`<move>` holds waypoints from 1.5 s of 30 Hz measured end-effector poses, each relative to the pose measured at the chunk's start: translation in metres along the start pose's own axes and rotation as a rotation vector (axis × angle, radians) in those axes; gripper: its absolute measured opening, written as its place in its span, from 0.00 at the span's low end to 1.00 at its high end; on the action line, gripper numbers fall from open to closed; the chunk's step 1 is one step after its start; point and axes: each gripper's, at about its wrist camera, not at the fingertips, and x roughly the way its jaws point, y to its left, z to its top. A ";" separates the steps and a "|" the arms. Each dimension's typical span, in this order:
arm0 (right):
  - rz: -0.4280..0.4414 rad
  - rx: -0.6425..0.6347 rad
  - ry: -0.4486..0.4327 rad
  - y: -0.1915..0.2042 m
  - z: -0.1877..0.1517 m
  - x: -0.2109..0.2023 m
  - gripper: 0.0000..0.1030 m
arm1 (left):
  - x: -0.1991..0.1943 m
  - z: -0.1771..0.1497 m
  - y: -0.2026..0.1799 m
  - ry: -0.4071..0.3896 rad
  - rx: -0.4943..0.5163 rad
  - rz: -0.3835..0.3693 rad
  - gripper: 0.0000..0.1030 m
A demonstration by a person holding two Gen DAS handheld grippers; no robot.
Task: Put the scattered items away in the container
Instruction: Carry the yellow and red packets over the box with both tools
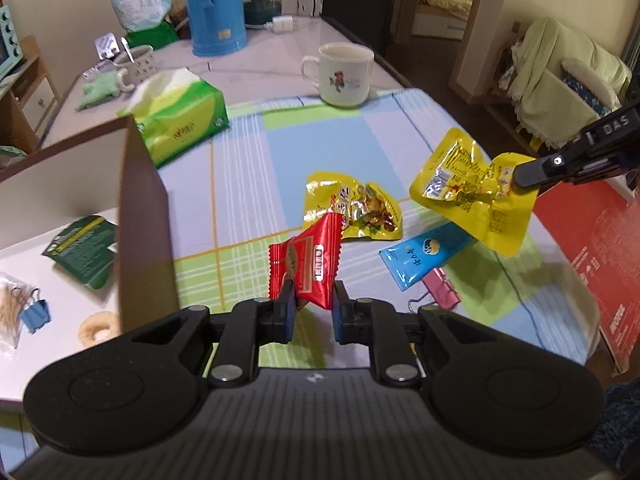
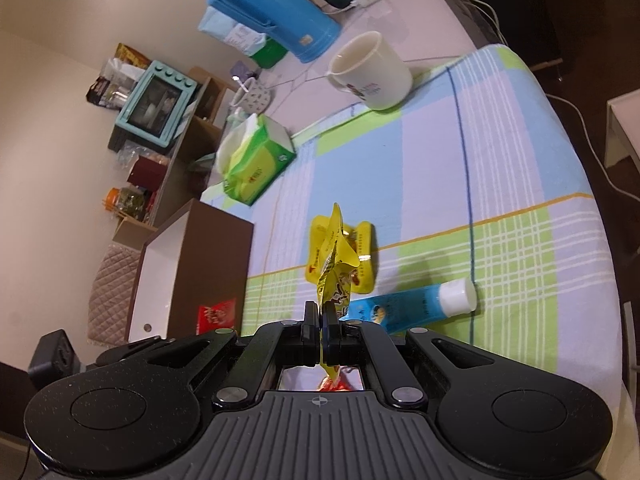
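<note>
My left gripper (image 1: 314,294) is shut on a red snack packet (image 1: 310,264), held above the checked cloth just right of the brown box (image 1: 140,220). The packet (image 2: 216,314) also shows beside the box (image 2: 192,264) in the right wrist view. My right gripper (image 2: 321,314) is shut on a crumpled yellow packet (image 2: 334,260), lifted off the cloth. In the left wrist view that gripper (image 1: 522,178) pinches the packet (image 1: 472,192) at its right edge. On the cloth lie another yellow packet (image 1: 352,208), a blue tube (image 1: 424,256) and a pink binder clip (image 1: 440,290).
Inside the box lie a green packet (image 1: 80,252), a blue clip (image 1: 36,314) and a pale ring (image 1: 98,326). Behind the cloth stand a white mug (image 1: 344,74), a green tissue pack (image 1: 180,116) and a blue thermos (image 1: 216,4). The table edge runs along the right.
</note>
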 end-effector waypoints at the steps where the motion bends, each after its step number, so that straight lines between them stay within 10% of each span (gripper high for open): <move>1: 0.002 -0.011 -0.002 0.003 0.000 -0.002 0.00 | -0.007 -0.001 0.001 -0.011 -0.002 0.003 0.14; 24: 0.173 -0.248 -0.048 0.143 0.027 0.011 0.00 | -0.131 -0.027 0.117 -0.071 0.031 0.271 0.14; 45: 0.188 -0.388 0.066 0.268 0.016 0.119 0.00 | -0.143 -0.046 0.221 -0.027 0.160 0.255 0.14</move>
